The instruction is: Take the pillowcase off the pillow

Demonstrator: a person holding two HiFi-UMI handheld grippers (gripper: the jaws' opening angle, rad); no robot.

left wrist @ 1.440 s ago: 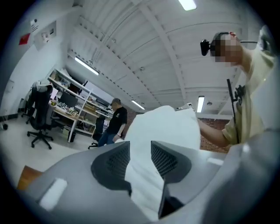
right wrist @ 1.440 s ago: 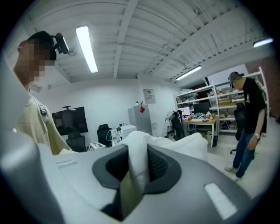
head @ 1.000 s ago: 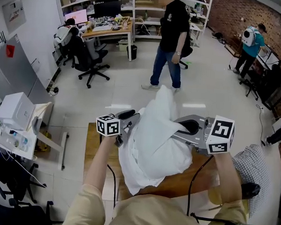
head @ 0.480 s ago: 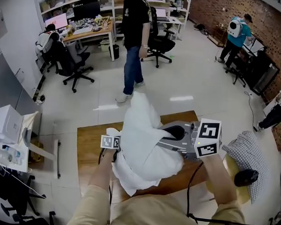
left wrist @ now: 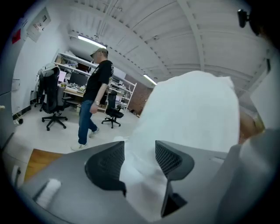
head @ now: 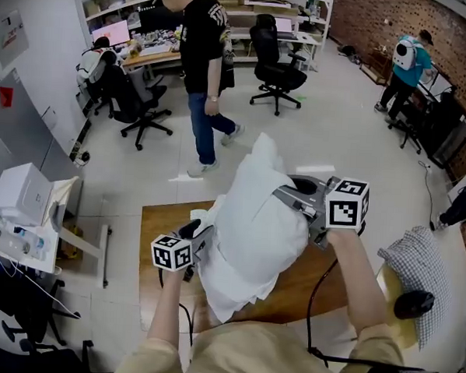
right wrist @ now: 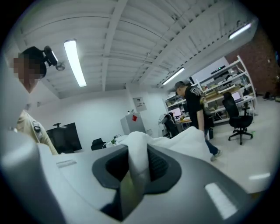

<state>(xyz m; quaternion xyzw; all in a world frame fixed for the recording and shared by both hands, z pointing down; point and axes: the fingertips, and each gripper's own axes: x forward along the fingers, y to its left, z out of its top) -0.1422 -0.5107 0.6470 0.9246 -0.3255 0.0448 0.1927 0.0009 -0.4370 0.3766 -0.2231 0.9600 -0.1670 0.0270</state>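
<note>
Pillow (head: 263,214) held upright over the wooden surface (head: 157,225), still inside its pillowcase (head: 232,287), whose loose lower edge hangs toward the person. The right claw (right wrist: 138,164) stays clamped on a fold of the white cloth at the pillow's upper right, as a second ago, though the whole bundle now sits higher and further right. The left claw (left wrist: 139,159) has dropped to the lower left edge, and its jaws have just been opening — they stand part-way apart with white cloth between them, not evidently pinched. Probable reading: the left side is re-taking its hold near the hem, so the stripping pull is still to come.
</note>
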